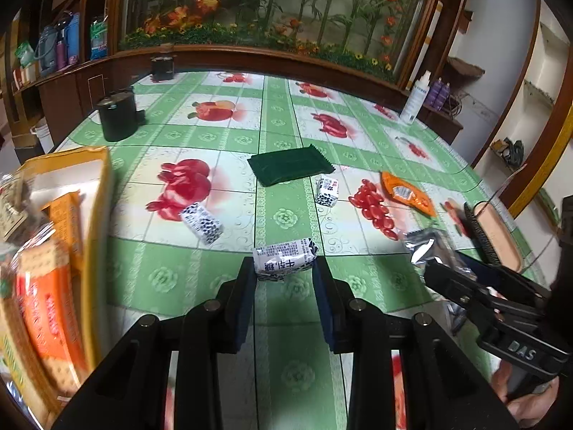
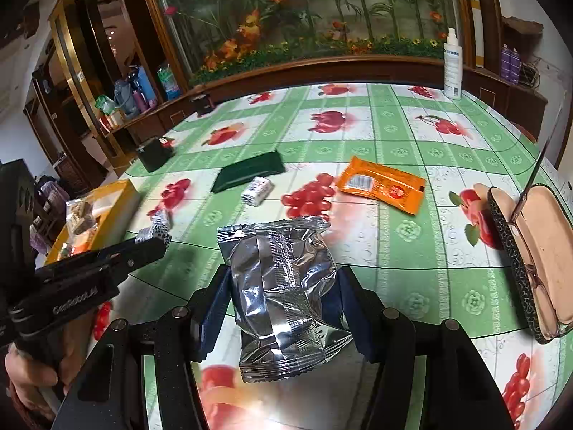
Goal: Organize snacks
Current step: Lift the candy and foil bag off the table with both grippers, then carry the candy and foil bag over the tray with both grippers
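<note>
My left gripper is shut on a small white packet with black print, held just over the green fruit-print tablecloth. In the right wrist view that gripper comes in from the left with the same packet at its tip. My right gripper is shut on a silver foil snack bag, both pads pressing its sides. The left wrist view shows it at the right with the foil bag. A yellow box holding several snacks sits at the left.
Loose on the table lie two more white packets, a dark green packet and an orange packet. An open glasses case lies at the right edge. Two black canisters and a spray bottle stand at the back.
</note>
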